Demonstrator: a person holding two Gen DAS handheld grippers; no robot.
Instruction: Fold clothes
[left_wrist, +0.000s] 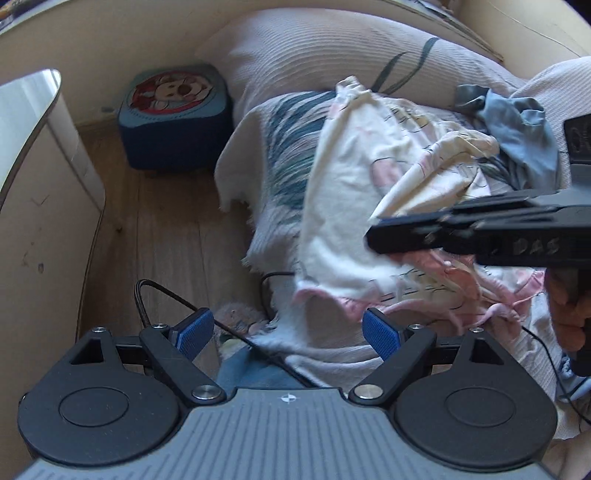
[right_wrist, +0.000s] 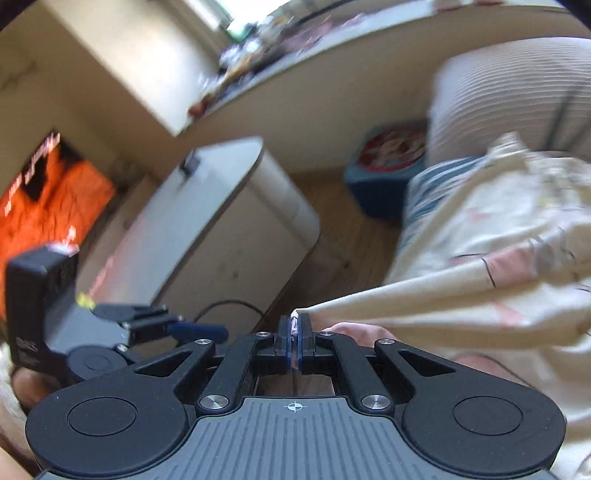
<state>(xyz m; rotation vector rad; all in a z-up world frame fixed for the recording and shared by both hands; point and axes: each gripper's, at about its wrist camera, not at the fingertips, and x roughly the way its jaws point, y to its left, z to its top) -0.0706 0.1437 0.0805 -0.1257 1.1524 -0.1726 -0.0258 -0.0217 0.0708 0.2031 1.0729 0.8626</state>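
While the right gripper (right_wrist: 294, 334) has its blue pads pressed together on an edge of the cream garment with pink print (right_wrist: 491, 236), that cloth stretches in a taut fold from the pinch up to the right, where the rest of it lies heaped on the bed. Seen from the left wrist, the same garment (left_wrist: 354, 192) sprawls crumpled over a white bedspread with dark leaf pattern (left_wrist: 284, 155), its pink-trimmed hem hanging over the bed's edge towards the wooden floor (left_wrist: 177, 236). The left gripper (left_wrist: 288, 334) is spread wide, its blue pads (left_wrist: 194, 332) well apart and holding nothing, just below that hem. From the right side of this view the right gripper's black body reaches across the cloth. A blue-grey garment (left_wrist: 517, 125) lies bunched further back on the bed, near a ribbed white pillow (left_wrist: 314, 51). On the floor beside the bed stands a blue box with a cartoon picture on top (left_wrist: 173, 118), and a white cabinet (right_wrist: 229, 229) stands to the left.
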